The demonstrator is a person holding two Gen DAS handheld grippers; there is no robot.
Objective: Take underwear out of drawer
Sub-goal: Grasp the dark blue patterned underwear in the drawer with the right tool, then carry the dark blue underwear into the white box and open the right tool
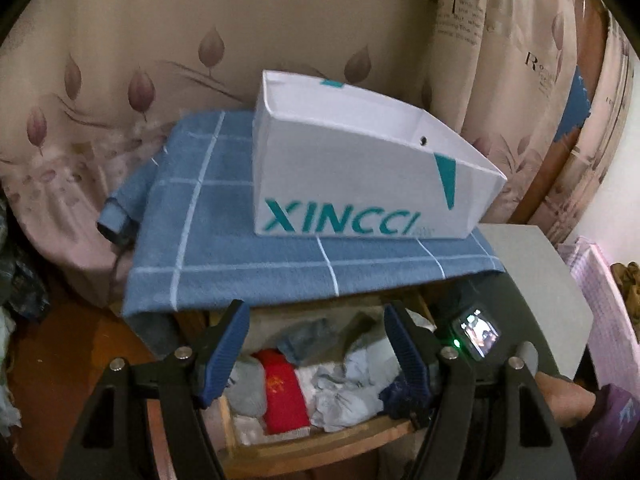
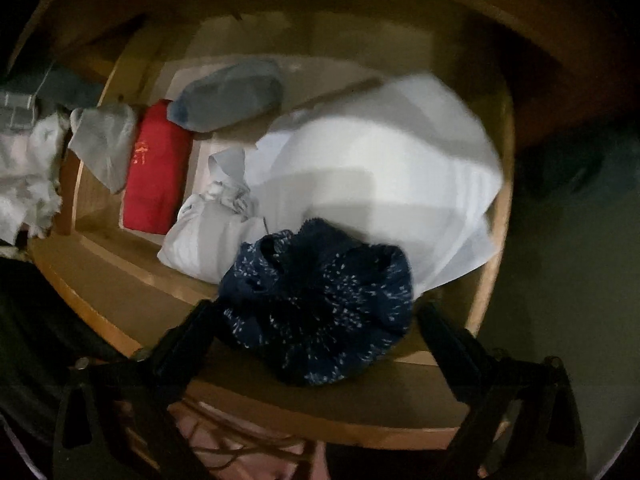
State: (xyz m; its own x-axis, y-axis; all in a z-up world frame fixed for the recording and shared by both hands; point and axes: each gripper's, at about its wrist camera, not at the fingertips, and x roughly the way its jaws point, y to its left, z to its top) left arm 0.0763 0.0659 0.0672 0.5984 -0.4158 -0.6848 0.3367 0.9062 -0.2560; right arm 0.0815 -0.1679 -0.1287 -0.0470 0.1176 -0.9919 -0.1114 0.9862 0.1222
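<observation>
Presently, the open drawer (image 2: 100, 276) is viewed from above in the right wrist view. At centre left lies a red folded item (image 2: 156, 172); at centre, white cloth (image 2: 360, 160); at lower centre, a dark blue speckled garment (image 2: 320, 304) — probably the underwear — sits between the spread fingers of the right gripper (image 2: 316, 328), not yet pinched. The left gripper (image 1: 316, 344) is held released above the drawer, nothing between its pads. A closure could snag the white cloth beneath, or the garment could slip off the drawer's front edge. Fingertip contact is lost in blur and shadow — the garment's type cannot be confirmed.
</observation>
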